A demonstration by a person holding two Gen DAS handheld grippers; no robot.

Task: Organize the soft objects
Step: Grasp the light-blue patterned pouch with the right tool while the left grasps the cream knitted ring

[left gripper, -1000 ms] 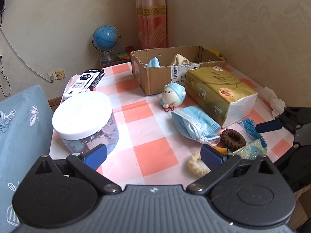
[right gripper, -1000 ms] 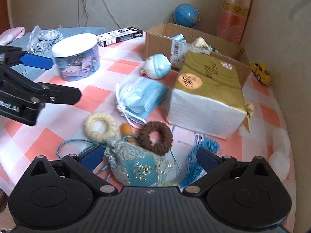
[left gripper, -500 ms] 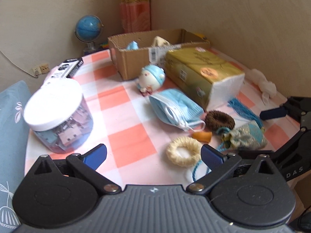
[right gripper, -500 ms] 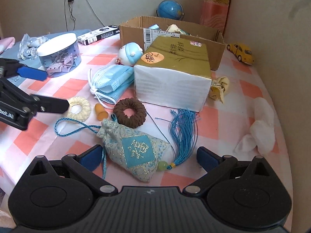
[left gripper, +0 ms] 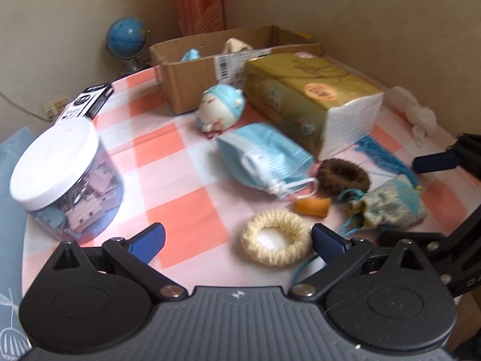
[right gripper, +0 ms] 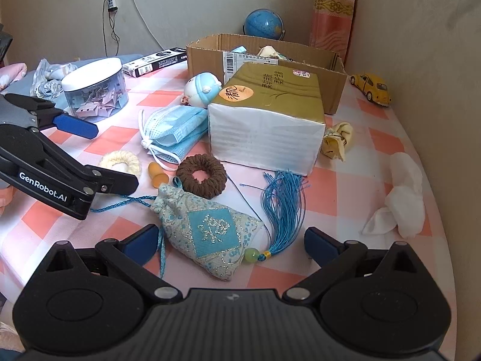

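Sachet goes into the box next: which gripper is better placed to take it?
Right. The right gripper is open with the sachet lying between its fingers. The left gripper, also open, faces the cream scrunchie instead.

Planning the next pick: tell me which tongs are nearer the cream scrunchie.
Left. The left tongs hang open just before the cream scrunchie; the right tongs straddle the blue sachet farther off.

Globe (right gripper: 263,25), yellow toy car (right gripper: 371,89) (table's edge)
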